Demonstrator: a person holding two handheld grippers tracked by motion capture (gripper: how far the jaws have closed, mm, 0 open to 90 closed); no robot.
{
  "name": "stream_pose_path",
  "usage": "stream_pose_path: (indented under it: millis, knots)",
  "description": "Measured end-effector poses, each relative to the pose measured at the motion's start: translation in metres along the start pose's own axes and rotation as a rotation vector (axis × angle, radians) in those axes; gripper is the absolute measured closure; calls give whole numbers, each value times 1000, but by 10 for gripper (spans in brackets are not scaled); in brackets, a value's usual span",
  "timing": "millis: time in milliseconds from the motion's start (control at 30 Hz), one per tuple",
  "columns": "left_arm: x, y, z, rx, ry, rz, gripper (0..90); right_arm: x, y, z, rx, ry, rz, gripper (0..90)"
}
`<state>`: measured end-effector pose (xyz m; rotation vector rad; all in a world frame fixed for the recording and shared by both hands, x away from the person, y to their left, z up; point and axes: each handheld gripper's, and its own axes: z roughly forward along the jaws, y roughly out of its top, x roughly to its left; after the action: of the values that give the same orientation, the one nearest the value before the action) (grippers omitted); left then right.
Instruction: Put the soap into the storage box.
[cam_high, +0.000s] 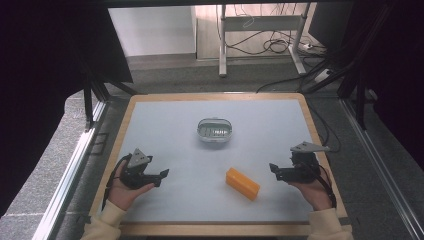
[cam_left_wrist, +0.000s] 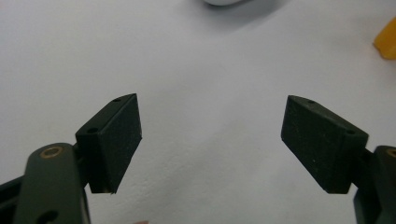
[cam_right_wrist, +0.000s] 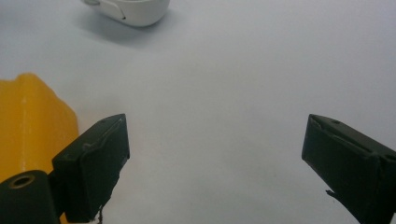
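An orange block (cam_high: 242, 183) lies on the white table mat (cam_high: 170, 135), right of the middle near the front. A white oval dish (cam_high: 215, 130) with a slatted inside sits at the mat's centre. My left gripper (cam_high: 161, 177) rests at the front left, held by a hand, jaws wide open and empty (cam_left_wrist: 212, 140). My right gripper (cam_high: 274, 170) sits at the front right, also open and empty (cam_right_wrist: 215, 163), just right of the orange block (cam_right_wrist: 28, 126). The dish's rim (cam_right_wrist: 130, 11) shows far ahead in the right gripper view.
The mat lies on a wooden-edged table (cam_high: 307, 112). Beyond the table are a metal frame leg (cam_high: 222, 45) and loose cables (cam_high: 275, 45) on the floor. Black curtains hang at both sides.
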<state>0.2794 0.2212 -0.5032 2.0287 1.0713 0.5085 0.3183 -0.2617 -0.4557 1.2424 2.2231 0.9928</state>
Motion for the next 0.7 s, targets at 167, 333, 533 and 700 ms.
stream_pose_path:
  millis: [167,333,533,700]
  knots:
    - [-4,-6,3,7,5,12,185,-1,-6,0,24,4,-22,78]
    - [-3,-13,5,10,0,33,190,2,-3,0,22,15,-36,91]
    - [0,-19,2,18,-23,21,202,7,-1,0,29,50,-50,118]
    - [3,-22,-1,28,-24,8,218,6,2,2,23,65,-58,146]
